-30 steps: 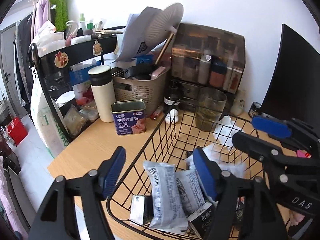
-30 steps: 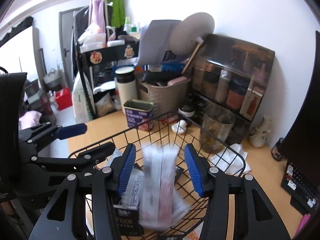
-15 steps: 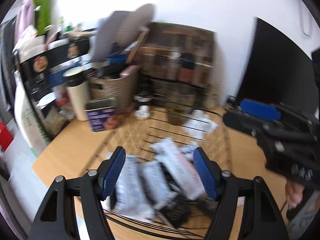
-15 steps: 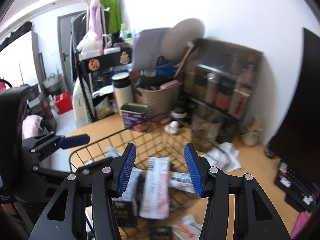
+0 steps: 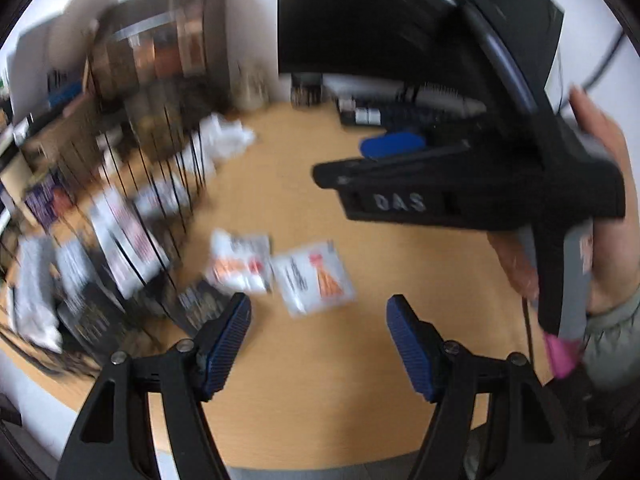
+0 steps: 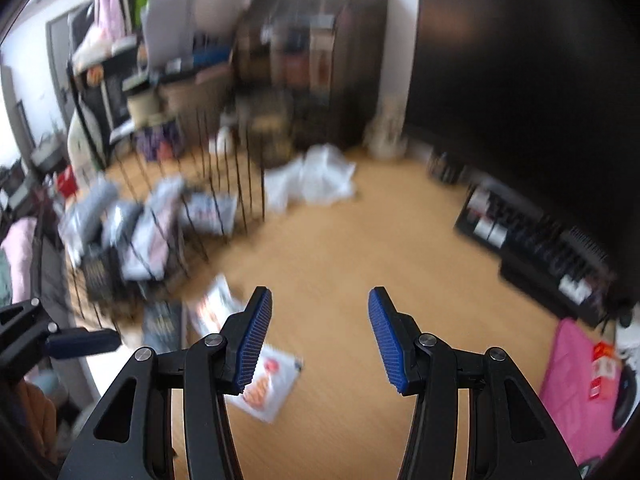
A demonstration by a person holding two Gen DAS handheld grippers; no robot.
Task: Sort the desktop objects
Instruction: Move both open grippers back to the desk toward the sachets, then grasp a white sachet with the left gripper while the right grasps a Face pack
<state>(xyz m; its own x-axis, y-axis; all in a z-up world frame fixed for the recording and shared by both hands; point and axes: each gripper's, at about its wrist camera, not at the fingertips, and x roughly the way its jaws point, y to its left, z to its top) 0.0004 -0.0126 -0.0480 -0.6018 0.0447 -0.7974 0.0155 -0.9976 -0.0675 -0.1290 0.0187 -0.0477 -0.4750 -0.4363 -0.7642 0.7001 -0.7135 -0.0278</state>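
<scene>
Two white sachets with orange print [image 5: 240, 262] [image 5: 314, 280] lie on the wooden desk beside the black wire basket [image 5: 120, 208], which holds several packets and small dark boxes. My left gripper [image 5: 318, 302] hovers open just short of the sachets, with nothing between its blue pads. My right gripper [image 6: 320, 294] is also open and empty over bare desk. One sachet [image 6: 268, 388] lies under its left finger, another [image 6: 216, 304] next to a small black box [image 6: 162, 324]. In the left wrist view the right gripper [image 5: 340, 159] sits to the right, held by a hand [image 5: 608, 216]. Both views are blurred.
A crumpled white tissue [image 6: 316, 180] lies behind the basket. A black monitor [image 6: 520, 80] and keyboard [image 6: 540, 240] fill the right side. A pink item [image 6: 576, 380] sits at the near right. A dark organiser [image 6: 312, 60] and a cluttered shelf stand at the back left.
Both grippers swung right and down, from over the basket to the desk by the sachets. The packet between the right jaws a second ago is gone from them.
</scene>
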